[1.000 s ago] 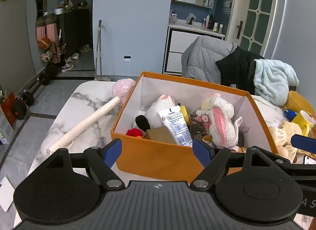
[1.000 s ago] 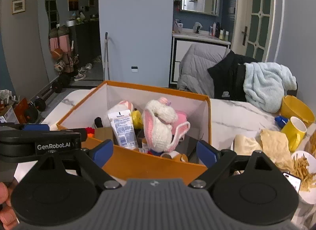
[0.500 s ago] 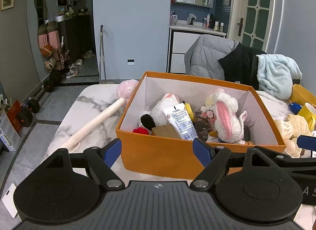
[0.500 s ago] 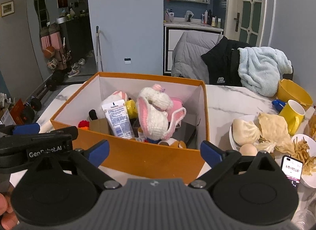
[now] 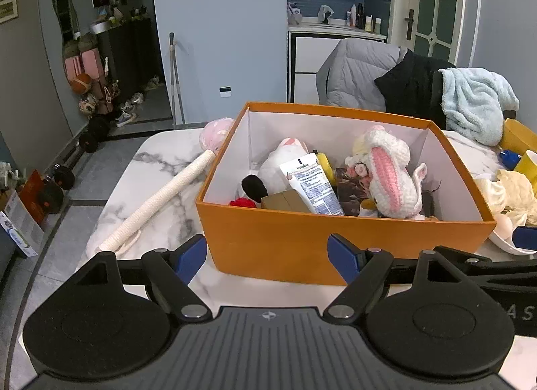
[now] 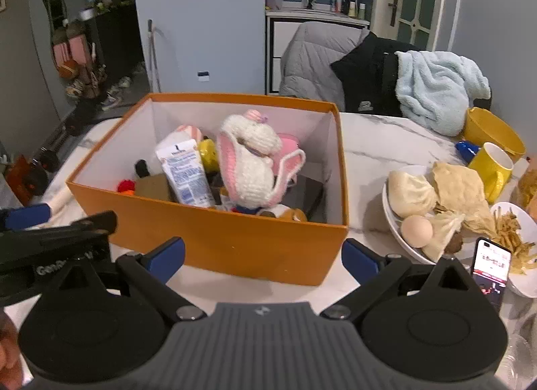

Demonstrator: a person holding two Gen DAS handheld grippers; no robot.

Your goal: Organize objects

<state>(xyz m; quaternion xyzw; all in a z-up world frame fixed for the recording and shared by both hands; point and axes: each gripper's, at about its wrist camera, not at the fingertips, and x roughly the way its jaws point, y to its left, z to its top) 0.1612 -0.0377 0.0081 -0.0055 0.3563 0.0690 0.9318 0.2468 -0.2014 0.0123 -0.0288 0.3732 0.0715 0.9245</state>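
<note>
Two grippers near an orange box [image 5: 302,242] on the marble table [image 5: 167,222], left gripper [image 5: 268,256] jaws wide and empty, right gripper [image 6: 263,256] jaws wide, empty, crocheted rabbit [image 6: 250,162] inside box.

A lived-in home: a marble worktop [image 5: 161,185] carries plates of food [image 6: 436,195] and a yellow mug [image 6: 491,168]. Jackets and a blue towel [image 6: 436,88] drape the far chairs, shoes [image 5: 129,111] and dumbbells [image 5: 63,175] line the hallway on the left, and a washbasin counter [image 5: 335,26] stands beyond.
</note>
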